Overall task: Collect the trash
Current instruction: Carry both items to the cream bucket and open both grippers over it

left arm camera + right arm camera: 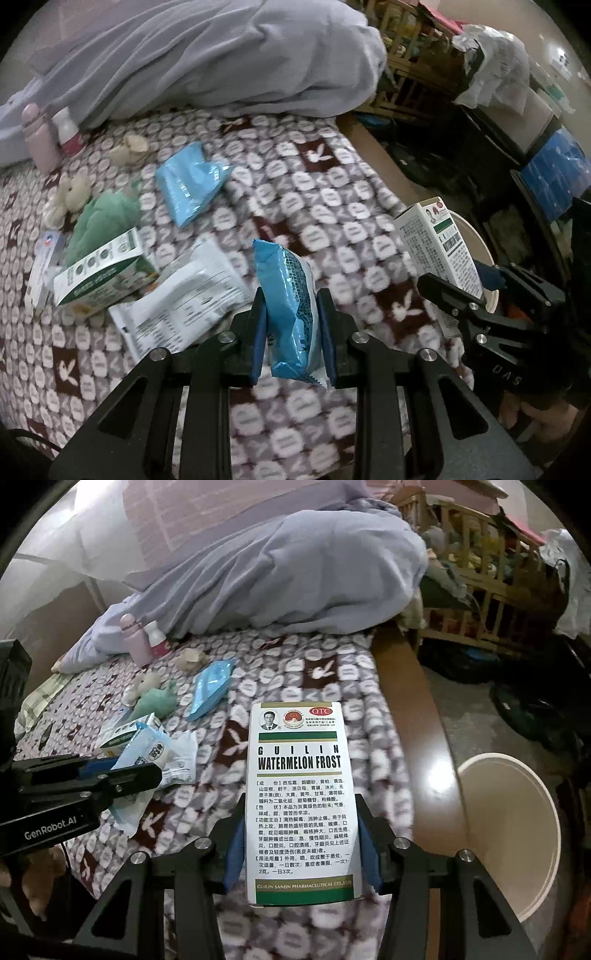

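Currently left gripper (293,332) is clamped on a crinkled blue plastic snack wrapper (290,306), held above the rabbit-print bedspread (332,221); right gripper (301,834) pinches a white-and-green cardboard medicine box (301,797) upright, beside the cream round bin (517,834).
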A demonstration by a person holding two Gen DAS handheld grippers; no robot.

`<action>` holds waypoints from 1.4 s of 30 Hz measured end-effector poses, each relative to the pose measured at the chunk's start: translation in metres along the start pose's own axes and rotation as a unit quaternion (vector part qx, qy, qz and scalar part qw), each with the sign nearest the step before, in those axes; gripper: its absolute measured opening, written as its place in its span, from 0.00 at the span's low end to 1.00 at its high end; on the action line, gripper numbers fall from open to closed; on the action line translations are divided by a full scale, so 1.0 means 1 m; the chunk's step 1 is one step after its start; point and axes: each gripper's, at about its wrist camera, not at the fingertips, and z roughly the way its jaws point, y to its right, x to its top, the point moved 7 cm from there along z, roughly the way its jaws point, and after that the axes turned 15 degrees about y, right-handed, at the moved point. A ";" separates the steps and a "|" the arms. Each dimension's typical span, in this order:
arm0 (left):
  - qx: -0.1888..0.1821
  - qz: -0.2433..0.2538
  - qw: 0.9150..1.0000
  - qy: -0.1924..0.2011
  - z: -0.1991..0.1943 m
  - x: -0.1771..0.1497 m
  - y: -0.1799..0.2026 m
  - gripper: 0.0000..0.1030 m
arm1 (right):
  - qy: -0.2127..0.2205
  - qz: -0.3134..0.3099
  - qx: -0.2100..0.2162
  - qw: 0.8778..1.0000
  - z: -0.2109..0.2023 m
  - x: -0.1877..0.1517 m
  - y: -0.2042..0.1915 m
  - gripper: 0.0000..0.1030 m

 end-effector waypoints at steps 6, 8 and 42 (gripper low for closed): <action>-0.016 0.020 1.000 0.002 0.008 0.008 0.031 0.22 | 0.005 0.016 -0.023 1.000 -0.012 -0.002 0.029 0.48; -0.024 0.025 0.999 0.001 0.012 0.011 0.041 0.22 | 0.007 0.021 -0.032 0.999 -0.016 -0.002 0.040 0.48; -0.169 0.062 0.982 -0.054 0.112 0.024 0.232 0.23 | -0.029 0.155 -0.171 0.973 -0.054 -0.059 0.230 0.48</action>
